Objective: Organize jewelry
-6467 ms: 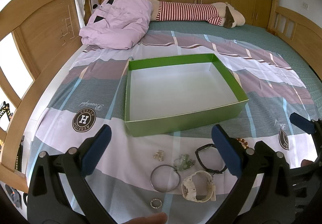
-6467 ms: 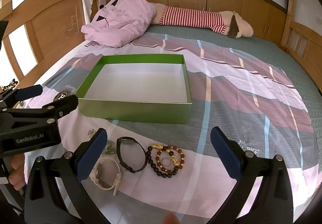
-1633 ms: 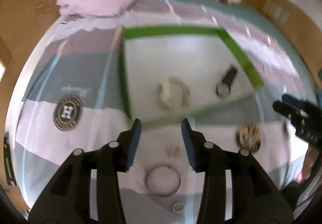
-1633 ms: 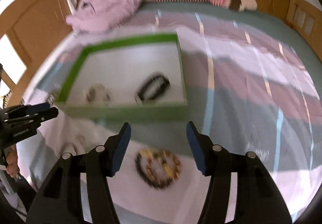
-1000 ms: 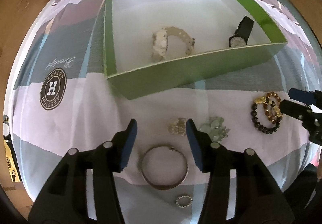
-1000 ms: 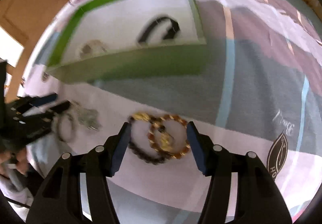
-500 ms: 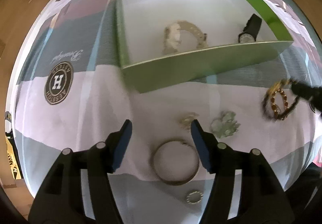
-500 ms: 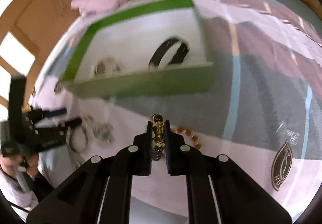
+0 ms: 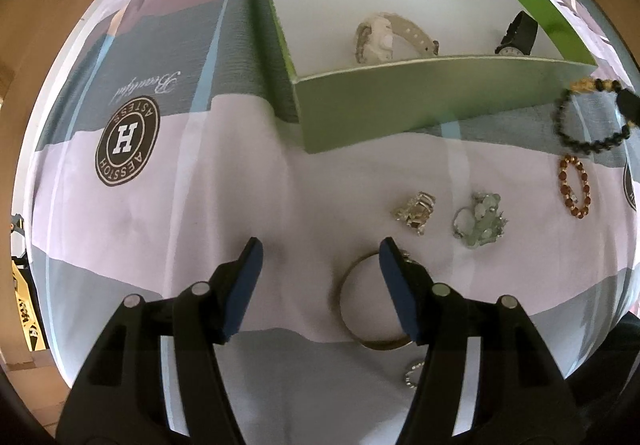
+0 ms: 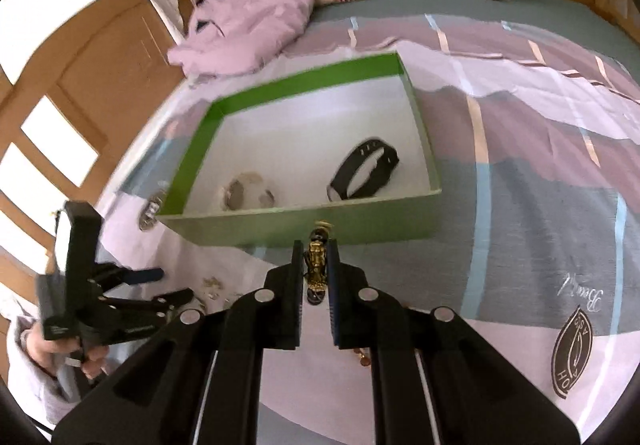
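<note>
Right gripper (image 10: 315, 249) clamped on the black bead bracelet (image 9: 588, 125), held just off the green box (image 9: 420, 101) near wall, above the bedspread (image 9: 160, 245). Left gripper (image 9: 318, 261) wide, holding nothing, over the silver bangle (image 9: 362, 319) by the bed's near edge. White watch (image 9: 380, 39) and black watch (image 10: 362, 169) lie inside the box.

Soft, even daylight fills both views; bright window panes (image 10: 56, 149) glow at the left of the right wrist view. Shadows on the bed sheet (image 9: 240, 185) are faint. Fisheye bending curves everything toward dark, vignetted corners. The black bead bracelet (image 9: 588, 117) is slightly motion-blurred.
</note>
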The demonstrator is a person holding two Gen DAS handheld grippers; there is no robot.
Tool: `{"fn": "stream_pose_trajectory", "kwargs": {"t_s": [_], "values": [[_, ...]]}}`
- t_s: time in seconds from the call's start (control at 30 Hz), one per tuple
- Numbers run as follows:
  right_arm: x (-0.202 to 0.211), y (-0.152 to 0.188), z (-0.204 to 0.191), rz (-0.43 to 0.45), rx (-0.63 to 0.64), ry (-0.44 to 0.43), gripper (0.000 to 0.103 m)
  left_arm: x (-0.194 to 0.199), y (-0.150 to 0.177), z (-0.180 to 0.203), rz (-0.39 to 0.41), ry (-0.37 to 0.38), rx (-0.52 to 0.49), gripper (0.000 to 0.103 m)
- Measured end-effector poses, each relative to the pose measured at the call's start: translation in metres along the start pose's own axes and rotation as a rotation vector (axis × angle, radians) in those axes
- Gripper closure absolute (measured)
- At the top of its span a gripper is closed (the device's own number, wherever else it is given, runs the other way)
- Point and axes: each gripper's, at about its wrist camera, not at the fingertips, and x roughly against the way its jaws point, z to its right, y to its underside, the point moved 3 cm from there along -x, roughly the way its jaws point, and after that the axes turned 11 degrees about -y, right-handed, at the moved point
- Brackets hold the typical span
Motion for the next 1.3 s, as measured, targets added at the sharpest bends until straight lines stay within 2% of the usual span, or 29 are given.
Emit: {"fn": "stream_pose_trajectory", "kwargs": {"t_s": [0.1,0.17,0.27,0.37,0.43,0.57,0.7,0.73,0.77,0.83,0.87,0.93,1.1,1.13,1.23,1.27,1.3], "values": [[0.003,-0.003,0.001,0.018,0.006,0.068,0.083,0.000,0.000,0.003,0.007,0.008,-0.009,0.042],[0.004,-0.003,0.008,0.023,-0.003,0.077,0.073,0.003,0.000,0.007,0.018,0.018,-0.007,0.042],[0.001,0.000,0.015,-0.010,-0.019,0.099,0.073,0.007,-0.003,0.011,0.035,0.038,-0.001,0.042],[-0.012,0.008,0.028,-0.092,-0.048,0.195,0.073,0.008,-0.008,0.015,0.046,0.042,0.014,0.040],[-0.019,0.012,0.038,-0.138,-0.088,0.227,0.073,0.005,-0.012,0.020,0.044,0.063,0.025,0.039],[-0.024,0.020,0.051,-0.183,-0.148,0.219,0.073,-0.005,-0.018,0.030,0.027,0.064,0.023,0.039],[-0.022,0.023,0.048,-0.182,-0.125,0.235,0.071,-0.012,-0.023,0.032,0.018,0.065,0.052,0.039],[-0.022,0.023,0.046,-0.181,-0.118,0.233,0.071,-0.013,-0.024,0.031,0.020,0.064,0.057,0.042],[-0.022,0.023,0.044,-0.179,-0.111,0.223,0.071,-0.012,-0.025,0.029,0.026,0.054,0.072,0.060],[-0.022,0.023,0.039,-0.175,-0.102,0.172,0.071,-0.010,-0.029,0.022,0.036,0.049,0.090,0.079],[-0.021,0.023,0.036,-0.174,-0.102,0.140,0.071,-0.009,-0.030,0.020,0.039,0.060,0.095,0.081],[-0.023,0.023,0.025,-0.178,-0.091,0.068,0.071,-0.005,-0.031,0.015,0.041,0.086,0.113,0.081],[-0.040,0.031,-0.007,-0.218,-0.004,-0.008,0.071,-0.004,-0.030,0.011,0.031,0.083,0.119,0.078],[-0.043,0.031,-0.011,-0.224,0.012,0.010,0.071,-0.004,-0.028,0.011,0.028,0.085,0.120,0.072],[-0.055,0.031,-0.012,-0.240,0.039,0.076,0.071,-0.004,-0.024,0.009,0.030,0.077,0.120,0.063],[-0.061,0.032,-0.010,-0.247,0.041,0.090,0.071,-0.003,-0.023,0.008,0.030,0.080,0.122,0.055],[-0.065,0.033,-0.008,-0.256,0.041,0.098,0.070,-0.002,-0.023,0.006,0.032,0.082,0.125,0.051]]}}
